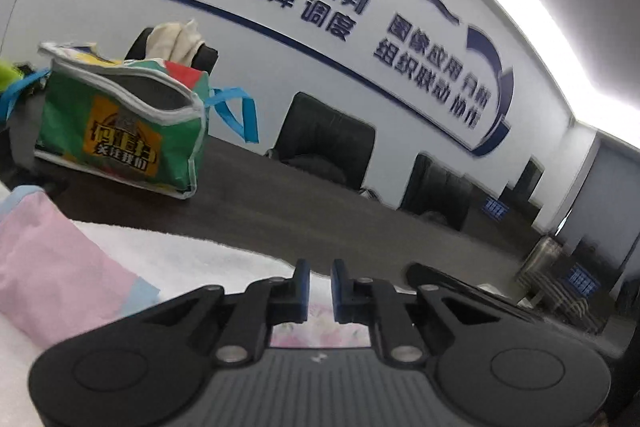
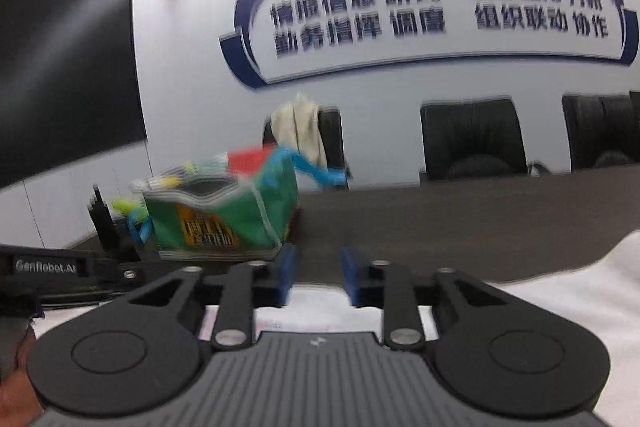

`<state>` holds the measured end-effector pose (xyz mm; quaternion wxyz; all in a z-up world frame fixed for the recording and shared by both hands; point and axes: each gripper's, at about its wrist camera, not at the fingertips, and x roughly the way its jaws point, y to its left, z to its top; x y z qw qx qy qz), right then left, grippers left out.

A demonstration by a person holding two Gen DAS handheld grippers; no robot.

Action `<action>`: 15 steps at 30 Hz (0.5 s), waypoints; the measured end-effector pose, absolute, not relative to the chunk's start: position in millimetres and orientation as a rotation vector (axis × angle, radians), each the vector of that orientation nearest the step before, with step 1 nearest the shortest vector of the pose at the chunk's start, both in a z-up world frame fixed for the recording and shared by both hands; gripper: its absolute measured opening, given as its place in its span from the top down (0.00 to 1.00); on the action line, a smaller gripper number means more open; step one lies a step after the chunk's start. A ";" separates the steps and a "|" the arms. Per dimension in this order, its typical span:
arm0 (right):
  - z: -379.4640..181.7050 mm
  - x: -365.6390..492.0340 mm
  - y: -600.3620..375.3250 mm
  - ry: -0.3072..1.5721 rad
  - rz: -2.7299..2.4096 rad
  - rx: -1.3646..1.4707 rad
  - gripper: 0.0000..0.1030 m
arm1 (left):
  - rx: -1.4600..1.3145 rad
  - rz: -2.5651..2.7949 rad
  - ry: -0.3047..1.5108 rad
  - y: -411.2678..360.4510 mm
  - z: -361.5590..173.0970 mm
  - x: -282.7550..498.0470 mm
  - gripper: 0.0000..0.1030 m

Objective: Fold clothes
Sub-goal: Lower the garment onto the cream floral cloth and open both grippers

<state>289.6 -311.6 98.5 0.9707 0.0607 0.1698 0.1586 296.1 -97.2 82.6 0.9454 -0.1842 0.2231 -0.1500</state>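
clothes folding, unfinished: pink garment (image 1: 60,259) lies loose on tabletop (image 1: 300,211); left hand-held gripper (image 1: 320,281) and right hand-held gripper (image 2: 319,273) slightly parted, pinching nothing.

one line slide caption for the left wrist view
Left gripper, nothing between its fingers, above pink cloth, facing a green bag on the dark table.

Ahead of the left gripper (image 1: 320,283), bare dark table (image 1: 320,211) runs open toward the chairs (image 1: 326,143) at centre right. The green bag (image 1: 120,131) blocks the left of the frame. In the right wrist view it stands centre-left, with open tabletop at right.
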 end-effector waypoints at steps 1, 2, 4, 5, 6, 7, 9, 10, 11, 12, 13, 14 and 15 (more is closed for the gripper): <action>89.5 295.6 -305.9 0.376 0.320 0.120 0.86 | -0.348 -0.295 0.466 -105.2 74.2 297.6 0.92; 79.5 298.9 -300.9 0.408 0.316 0.111 0.86 | -0.337 -0.290 0.487 -108.9 63.2 297.1 0.92; 54.6 302.2 -289.8 0.466 0.312 0.079 0.89 | -0.283 -0.272 0.518 -116.6 41.5 295.0 0.93; 43.5 302.2 -284.7 0.483 0.310 0.058 0.89 | -0.259 -0.273 0.513 -118.0 32.3 290.5 0.94; 34.7 299.4 -280.4 0.478 0.308 0.030 0.89 | -0.239 -0.273 0.507 -119.1 24.2 286.2 0.94; 30.8 296.8 -277.5 0.470 0.308 0.012 0.89 | -0.247 -0.272 0.503 -117.3 25.2 284.3 0.94; 40.6 292.6 -276.5 0.443 0.316 0.012 0.89 | -0.261 -0.270 0.495 -114.0 27.0 280.7 0.94; 46.5 289.6 -277.9 0.419 0.314 0.017 0.89 | -0.259 -0.268 0.496 -114.1 26.9 281.1 0.94; 54.5 284.9 -282.6 0.377 0.300 0.031 0.89 | -0.257 -0.266 0.498 -114.1 26.8 281.5 0.93; 60.4 282.2 -287.7 0.350 0.277 0.045 0.89 | -0.254 -0.264 0.500 -114.1 26.7 281.9 0.93; 59.2 286.5 -293.0 0.378 0.250 0.057 0.88 | -0.252 -0.262 0.501 -114.2 26.5 282.1 0.93; 51.6 296.8 -297.2 0.456 0.244 0.069 0.88 | -0.245 -0.263 0.499 -115.3 25.6 281.4 0.93; 42.8 305.3 -300.9 0.522 0.236 0.083 0.89 | -0.237 -0.267 0.503 -117.0 26.7 281.6 0.93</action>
